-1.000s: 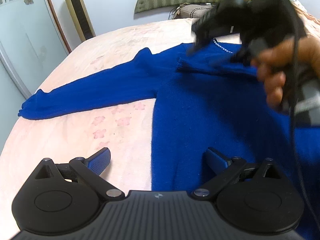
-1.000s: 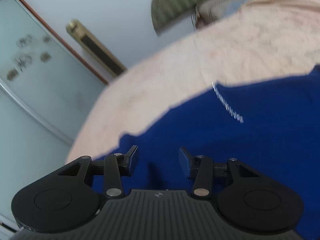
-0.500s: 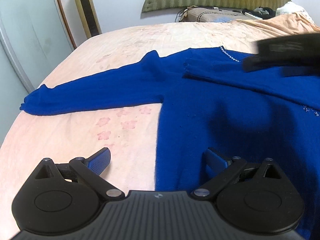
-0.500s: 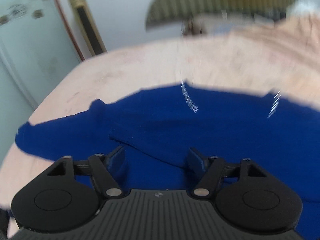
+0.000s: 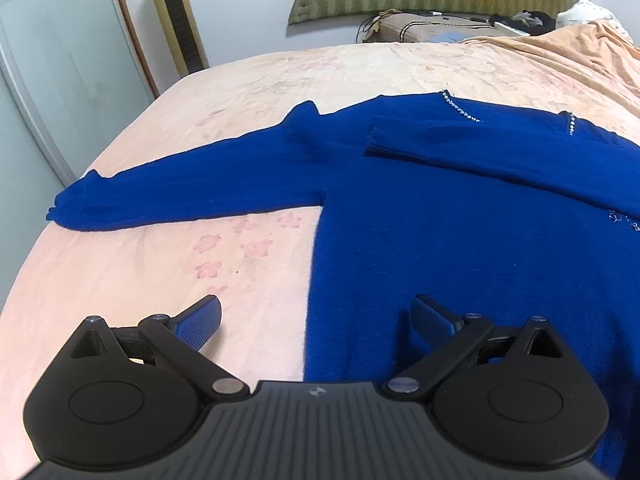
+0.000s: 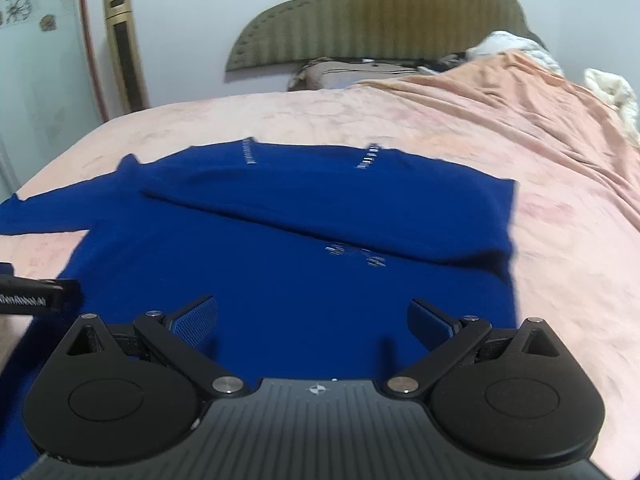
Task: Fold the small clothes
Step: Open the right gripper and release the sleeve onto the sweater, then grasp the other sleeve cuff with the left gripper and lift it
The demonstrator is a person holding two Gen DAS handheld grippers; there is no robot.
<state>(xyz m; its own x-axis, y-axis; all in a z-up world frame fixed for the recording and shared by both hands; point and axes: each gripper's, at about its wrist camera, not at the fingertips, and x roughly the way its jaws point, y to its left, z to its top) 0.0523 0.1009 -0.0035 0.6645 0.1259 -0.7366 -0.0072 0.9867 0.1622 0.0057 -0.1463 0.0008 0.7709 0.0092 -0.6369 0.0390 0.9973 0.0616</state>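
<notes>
Right hand-held gripper (image 6: 312, 320) withdrawn, opening; "Robot" label (image 6: 24, 302).

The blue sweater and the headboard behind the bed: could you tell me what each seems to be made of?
Blue sweater: likely a soft matte knit, given its fuzzy surface and ribbed cuff. Headboard: apparently padded olive upholstery, with vertical channels and stud-like trim along the edge.

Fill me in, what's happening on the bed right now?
A person with a hand-held gripper in each hand is folding a blue sweater spread on the pink bedspread. One sleeve is already folded across the chest; the other sleeve lies stretched out to the side. The right hand-held gripper is opening over the sweater's body with nothing between its pads. The left hand-held gripper is open at the sweater's side edge, holding nothing.
</notes>
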